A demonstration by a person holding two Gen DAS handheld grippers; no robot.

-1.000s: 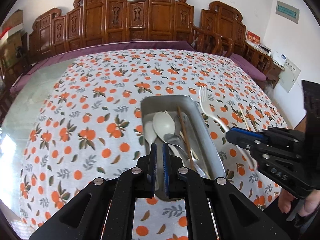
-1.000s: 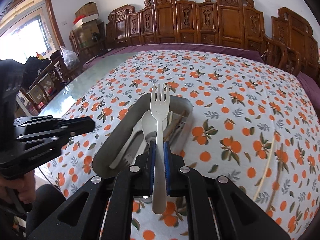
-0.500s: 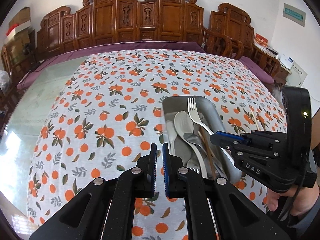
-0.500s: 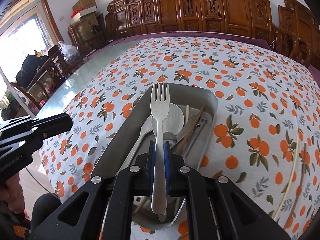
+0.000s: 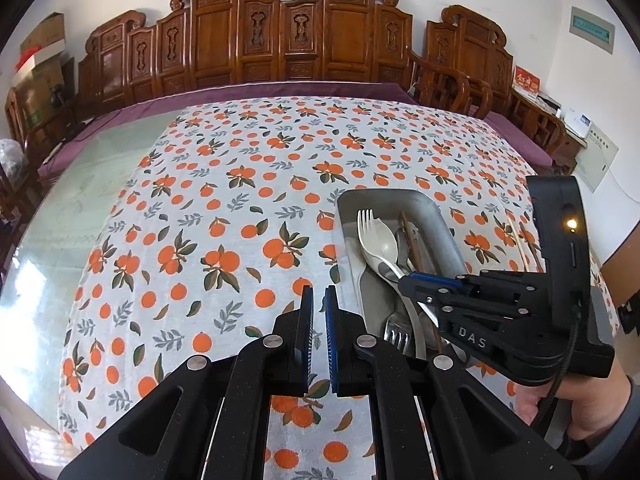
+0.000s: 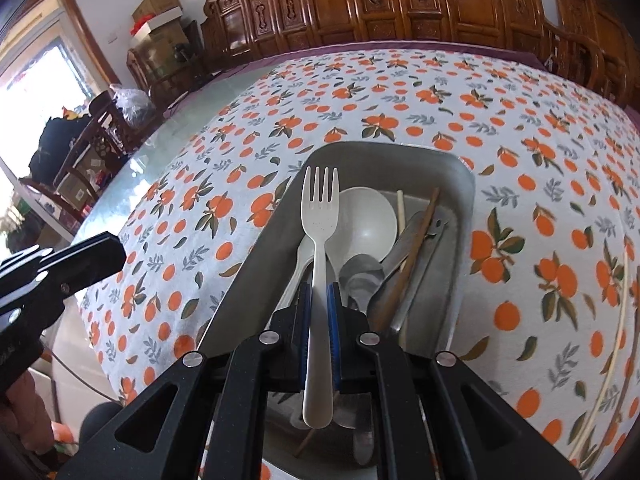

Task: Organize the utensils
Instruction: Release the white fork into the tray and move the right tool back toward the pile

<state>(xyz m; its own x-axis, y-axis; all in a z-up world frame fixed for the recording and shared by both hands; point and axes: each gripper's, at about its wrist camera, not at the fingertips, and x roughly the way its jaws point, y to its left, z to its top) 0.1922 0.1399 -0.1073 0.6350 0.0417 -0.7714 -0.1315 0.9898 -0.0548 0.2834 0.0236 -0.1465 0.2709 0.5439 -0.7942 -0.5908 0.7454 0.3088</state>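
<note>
A metal tray [image 6: 460,184] [image 5: 440,216] on the orange-print tablecloth holds a cream spoon [image 6: 360,220], metal spoons, a metal fork [image 5: 396,336] and brown chopsticks [image 6: 412,256]. My right gripper [image 6: 319,292] [image 5: 408,280] is shut on a cream plastic fork [image 6: 320,200] [image 5: 366,224] and holds it low over the tray, tines pointing away. My left gripper [image 5: 319,296] is nearly shut and empty, over the cloth just left of the tray; it also shows in the right wrist view [image 6: 80,260].
A pale chopstick [image 6: 616,340] lies on the cloth right of the tray. Carved wooden chairs [image 5: 280,48] line the table's far side. Bare glass tabletop [image 5: 80,184] shows at the left. The table's near edge is close below both grippers.
My right gripper has carried the cream fork from right of the tray to low over its contents. My left gripper has shifted left, off the tray, and stayed empty.
</note>
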